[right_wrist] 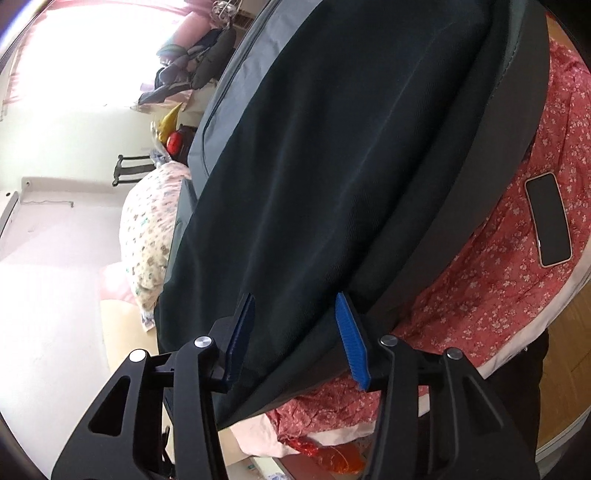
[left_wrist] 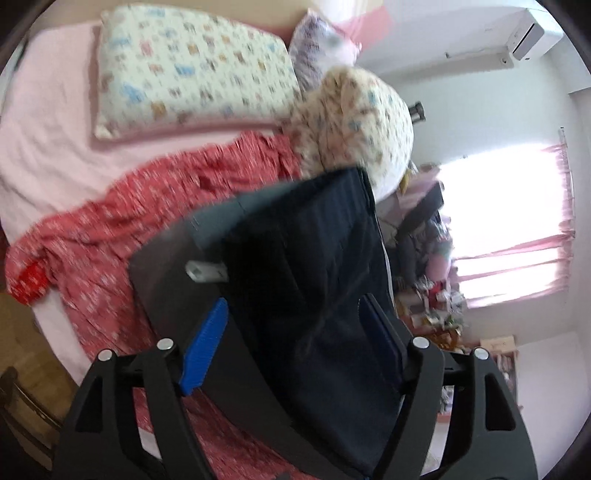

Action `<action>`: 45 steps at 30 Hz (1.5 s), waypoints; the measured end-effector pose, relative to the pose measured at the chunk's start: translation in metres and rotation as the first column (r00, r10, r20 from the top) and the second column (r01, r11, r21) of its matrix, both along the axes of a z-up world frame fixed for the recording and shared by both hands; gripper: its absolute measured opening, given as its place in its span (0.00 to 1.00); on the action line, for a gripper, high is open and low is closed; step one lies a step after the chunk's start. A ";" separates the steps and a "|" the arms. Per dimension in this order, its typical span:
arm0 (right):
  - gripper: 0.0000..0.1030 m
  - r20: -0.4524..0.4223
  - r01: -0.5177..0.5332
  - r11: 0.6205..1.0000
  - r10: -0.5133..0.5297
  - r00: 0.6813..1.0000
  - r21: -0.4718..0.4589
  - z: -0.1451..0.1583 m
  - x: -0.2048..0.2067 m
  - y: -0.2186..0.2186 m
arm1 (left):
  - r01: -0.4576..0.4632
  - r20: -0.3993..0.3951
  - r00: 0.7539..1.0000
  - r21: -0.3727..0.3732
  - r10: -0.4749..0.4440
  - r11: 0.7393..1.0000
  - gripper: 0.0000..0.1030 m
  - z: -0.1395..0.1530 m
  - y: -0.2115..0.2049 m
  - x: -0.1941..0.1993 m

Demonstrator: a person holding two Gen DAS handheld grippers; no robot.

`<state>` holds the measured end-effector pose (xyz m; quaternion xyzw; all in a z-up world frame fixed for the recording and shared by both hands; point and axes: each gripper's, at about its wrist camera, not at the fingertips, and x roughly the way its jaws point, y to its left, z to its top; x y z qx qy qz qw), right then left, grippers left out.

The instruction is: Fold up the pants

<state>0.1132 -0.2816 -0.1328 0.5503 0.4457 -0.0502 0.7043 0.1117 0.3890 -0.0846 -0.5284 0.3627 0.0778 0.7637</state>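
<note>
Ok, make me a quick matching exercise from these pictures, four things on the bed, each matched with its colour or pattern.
Things:
1. pants
2. phone
3. pillow
4. bedspread

Descriptions:
A. red with small white flowers
B. dark navy
C. white with small animal print
D. black screen, pale rim

Pairs: 1-B, 2-D, 3-C, 4-A

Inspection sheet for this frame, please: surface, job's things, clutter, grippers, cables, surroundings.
surface: bed with pink sheet, red floral blanket spread over it.
job's things: dark pants on a grey board.
clutter: phone on the blanket; patterned pillow.
grippers: left gripper open around the pants; right gripper astride the pants edge, grip unclear.
cables: nothing seen.
surroundings: window with pink curtain, air conditioner.
</note>
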 end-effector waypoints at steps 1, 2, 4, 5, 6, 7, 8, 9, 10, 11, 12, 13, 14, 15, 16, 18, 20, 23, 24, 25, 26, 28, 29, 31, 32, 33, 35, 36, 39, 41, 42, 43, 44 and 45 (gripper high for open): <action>0.47 0.003 0.005 1.000 -0.005 1.000 -0.002 -0.001 0.000 -0.001 | -0.007 0.012 1.000 0.008 0.007 1.000 0.71 0.003 0.003 -0.002; 0.44 0.004 0.009 1.000 -0.009 1.000 -0.009 -0.001 -0.001 -0.001 | -0.014 0.023 1.000 0.017 0.013 1.000 0.71 0.006 0.006 -0.003; 0.34 -0.001 0.014 0.999 -0.014 1.000 -0.050 -0.001 0.000 -0.001 | -0.028 0.063 0.998 0.040 0.025 0.999 0.71 0.015 0.010 -0.005; 0.19 0.002 0.015 0.998 -0.015 1.000 -0.065 -0.002 -0.001 -0.001 | -0.032 0.089 0.996 0.050 0.028 0.998 0.71 0.020 0.011 -0.005; 0.04 0.003 0.018 0.997 -0.018 1.000 -0.073 -0.002 -0.001 -0.001 | -0.032 0.110 0.994 0.057 0.026 0.998 0.71 0.025 0.010 -0.006; 0.03 0.010 0.024 0.998 -0.023 1.000 -0.066 -0.003 -0.002 -0.003 | -0.028 0.136 0.991 0.067 0.019 0.997 0.71 0.031 0.009 -0.005; 0.03 0.028 0.033 0.998 -0.031 0.999 -0.059 -0.002 -0.005 -0.003 | -0.022 0.148 0.989 0.074 0.011 0.997 0.71 0.033 0.008 -0.005; 0.03 0.042 0.035 0.997 -0.033 0.999 -0.062 0.000 -0.007 -0.003 | -0.006 0.165 0.986 0.090 -0.009 0.996 0.71 0.038 0.006 -0.002; 0.03 0.056 0.036 0.997 -0.032 0.998 -0.072 0.003 -0.010 -0.003 | 0.008 0.175 0.984 0.099 -0.025 0.995 0.72 0.043 0.003 0.000; 0.03 0.067 0.038 0.996 -0.033 0.997 -0.076 0.007 -0.012 -0.002 | 0.021 0.186 0.982 0.107 -0.041 0.994 0.72 0.046 0.000 0.002; 0.03 0.081 0.042 0.996 -0.036 0.996 -0.079 0.011 -0.015 -0.002 | 0.041 0.197 0.978 0.117 -0.064 0.992 0.72 0.049 -0.004 0.005; 0.03 0.095 0.047 0.996 -0.039 0.995 -0.082 0.017 -0.019 -0.002 | 0.057 0.201 0.976 0.123 -0.081 0.991 0.73 0.051 -0.007 0.008; 0.02 0.105 0.049 0.995 -0.040 0.994 -0.084 0.021 -0.022 -0.001 | 0.079 0.208 0.973 0.129 -0.105 0.988 0.73 0.053 -0.011 0.011; 0.02 0.116 0.049 0.995 -0.039 0.992 -0.086 0.025 -0.026 -0.001 | 0.093 0.210 0.970 0.131 -0.119 0.987 0.73 0.053 -0.015 0.013; 0.02 0.120 0.048 0.995 -0.037 0.992 -0.088 0.028 -0.029 0.000 | 0.105 0.210 0.969 0.134 -0.131 0.985 0.73 0.053 -0.019 0.015; 0.02 0.117 0.041 0.994 -0.029 0.993 -0.098 0.029 -0.034 0.002 | 0.132 0.212 0.964 0.132 -0.158 0.982 0.73 0.051 -0.028 0.022; 0.02 0.086 0.026 0.993 -0.016 0.996 -0.112 0.018 -0.033 0.001 | 0.154 0.210 0.961 0.128 -0.179 0.980 0.73 0.048 -0.039 0.027; 0.02 0.014 -0.012 0.996 0.013 1.000 -0.089 -0.003 -0.028 -0.002 | 0.185 0.198 0.959 0.114 -0.205 0.976 0.73 0.046 -0.057 0.032; 0.03 0.017 -0.020 0.997 0.022 1.000 -0.075 -0.004 -0.029 -0.004 | 0.190 0.196 0.958 0.110 -0.208 0.976 0.73 0.046 -0.061 0.032; 0.03 0.024 -0.045 0.996 0.047 0.999 -0.071 0.000 -0.029 -0.010 | 0.192 0.198 0.957 0.111 -0.211 0.975 0.73 0.047 -0.066 0.032; 0.03 0.026 -0.057 0.995 0.059 0.998 -0.076 0.002 -0.030 -0.014 | 0.191 0.198 0.957 0.116 -0.211 0.975 0.74 0.049 -0.070 0.031; 0.03 0.028 -0.038 0.993 0.041 0.999 -0.112 0.012 -0.036 -0.037 | 0.182 0.198 0.958 0.132 -0.206 0.974 0.74 0.052 -0.079 0.026; 0.03 0.036 -0.003 0.993 0.008 0.999 -0.122 0.015 -0.041 -0.054 | 0.176 0.196 0.960 0.134 -0.200 0.975 0.74 0.052 -0.081 0.024; 0.23 0.048 0.104 0.988 -0.099 0.994 -0.115 0.019 -0.053 -0.096 | 0.160 0.191 0.965 0.128 -0.183 0.979 0.75 0.052 -0.090 0.020; 0.43 0.051 0.169 0.979 -0.164 0.985 -0.118 0.021 -0.060 -0.119 | 0.152 0.185 0.967 0.123 -0.173 0.981 0.75 0.052 -0.097 0.019; 0.47 0.061 0.213 0.970 -0.206 0.977 -0.120 0.023 -0.065 -0.135 | 0.150 0.182 0.969 0.121 -0.170 0.981 0.75 0.053 -0.102 0.017; 0.47 0.101 0.320 0.935 -0.307 0.946 -0.154 0.033 -0.076 -0.180 | 0.151 0.176 0.969 0.124 -0.171 0.981 0.76 0.056 -0.121 0.017; 0.47 0.105 0.351 0.919 -0.337 0.936 -0.178 0.036 -0.080 -0.194 | 0.155 0.174 0.969 0.126 -0.176 0.980 0.76 0.056 -0.129 0.018; 0.46 0.091 0.420 0.872 -0.411 0.907 -0.251 0.039 -0.083 -0.240 | 0.189 0.157 0.966 0.125 -0.207 0.974 0.76 0.059 -0.163 0.024; 0.46 0.068 0.410 0.875 -0.407 0.911 -0.258 0.035 -0.077 -0.261 | 0.217 0.151 0.960 0.127 -0.235 0.968 0.76 0.061 -0.184 0.028; 0.46 0.061 0.402 0.879 -0.400 0.915 -0.258 0.033 -0.074 -0.268 | 0.235 0.149 0.956 0.130 -0.254 0.963 0.76 0.061 -0.197 0.030; 0.46 0.060 0.389 0.884 -0.387 0.920 -0.259 0.031 -0.069 -0.273 | 0.250 0.146 0.952 0.135 -0.269 0.959 0.76 0.062 -0.209 0.032; 0.43 0.059 0.372 0.890 -0.370 0.927 -0.263 0.030 -0.063 -0.276 | 0.264 0.143 0.948 0.138 -0.283 0.955 0.76 0.062 -0.219 0.033; 0.25 0.066 0.355 0.896 -0.351 0.934 -0.265 0.028 -0.058 -0.278 | 0.273 0.141 0.946 0.139 -0.292 0.952 0.76 0.063 -0.227 0.034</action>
